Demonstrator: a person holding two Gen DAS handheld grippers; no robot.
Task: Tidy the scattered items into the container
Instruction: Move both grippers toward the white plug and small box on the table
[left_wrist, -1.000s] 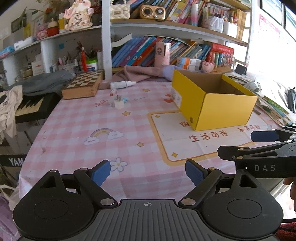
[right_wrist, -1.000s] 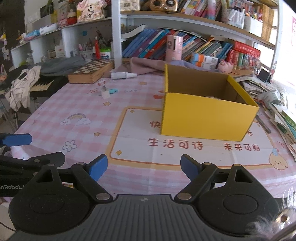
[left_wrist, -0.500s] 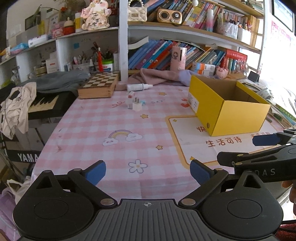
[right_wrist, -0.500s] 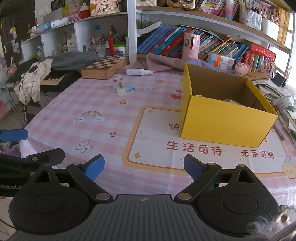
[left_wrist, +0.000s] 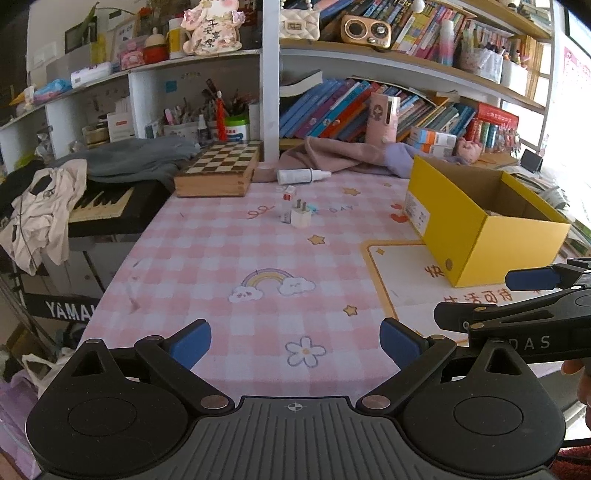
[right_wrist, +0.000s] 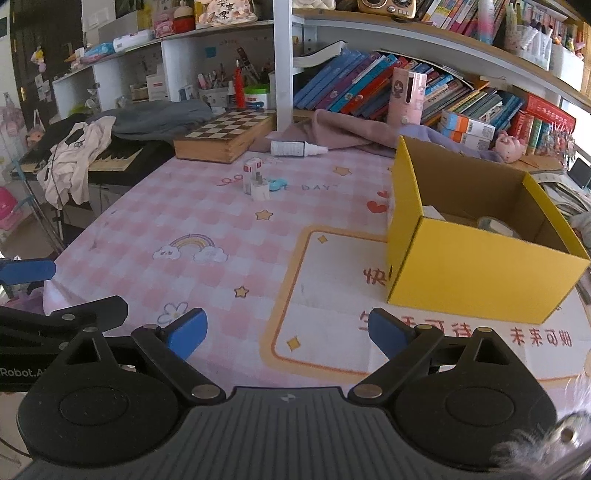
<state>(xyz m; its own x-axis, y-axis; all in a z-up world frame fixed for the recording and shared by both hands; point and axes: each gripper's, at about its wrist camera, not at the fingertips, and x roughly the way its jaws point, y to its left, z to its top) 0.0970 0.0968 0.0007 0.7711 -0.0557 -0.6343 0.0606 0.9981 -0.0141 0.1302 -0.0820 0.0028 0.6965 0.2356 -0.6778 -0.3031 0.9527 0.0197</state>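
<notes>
From the left wrist we look down across the pink checked tablecloth (left_wrist: 221, 266). Our left gripper (left_wrist: 295, 341) hangs over the near edge, blue pads spread wide with only cloth between them; the jaws have just been opening. Off to the right we catch the right gripper (left_wrist: 532, 295) side-on, its blue tip just in front of the yellow cardboard box (left_wrist: 509, 251). The box sits on the cream mat with red characters, top open; from this angle we see only its brown inner walls. Well beyond us, mid-table, the scattered bits wait: a white charger plug (left_wrist: 301, 218), a small white-and-red box (left_wrist: 289, 192) behind it, a sliver of something light blue beside the plug, and a white spray bottle (left_wrist: 301, 175) lying on its side near the chessboard box (left_wrist: 218, 173).

Over to the right wrist. Our right gripper (right_wrist: 286, 330) is also released, jaws having just widened, nothing between them. Now the yellow box (right_wrist: 480, 280) shows its contents: what looks like a roll of tape (right_wrist: 496, 225) and a pale boxy item (right_wrist: 432, 212) in the left corner, though both are half hidden. The plug (right_wrist: 260, 190), blue piece (right_wrist: 277, 183) and bottle (right_wrist: 293, 148) remain out on the cloth, well apart from the box.
</notes>
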